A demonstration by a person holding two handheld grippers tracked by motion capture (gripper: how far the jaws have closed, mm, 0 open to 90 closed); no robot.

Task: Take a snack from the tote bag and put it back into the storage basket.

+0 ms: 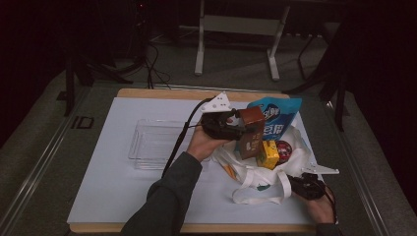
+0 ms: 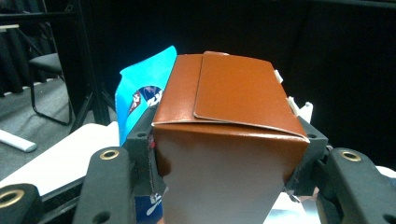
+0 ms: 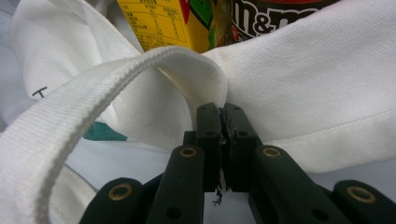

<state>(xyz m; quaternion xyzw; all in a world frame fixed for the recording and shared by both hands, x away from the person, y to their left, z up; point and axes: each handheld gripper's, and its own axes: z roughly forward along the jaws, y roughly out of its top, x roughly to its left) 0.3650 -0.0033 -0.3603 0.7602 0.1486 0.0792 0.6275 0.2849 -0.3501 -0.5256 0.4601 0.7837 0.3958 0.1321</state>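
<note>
Left gripper (image 1: 235, 124) clamps the brown box (image 1: 252, 132) across its sides, above the white bag (image 1: 255, 172), 3 o'clock of the tray (image 1: 147, 142). Thin cardboard: probably light, crushable. Right gripper (image 3: 220, 122) pinches the bag hem.

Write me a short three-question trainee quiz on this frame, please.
1. What does the left hand-held gripper hold?
2. True or false: the right hand-held gripper is shut on the white bag.
3. Which lies left of the bag: A) clear tray, B) yellow carton, C) blue pouch?

Key: 1. A brown box, clamped between its jaws. 2. True; the jaws pinch the cloth at the rim, beside the strap. 3. A.
</note>
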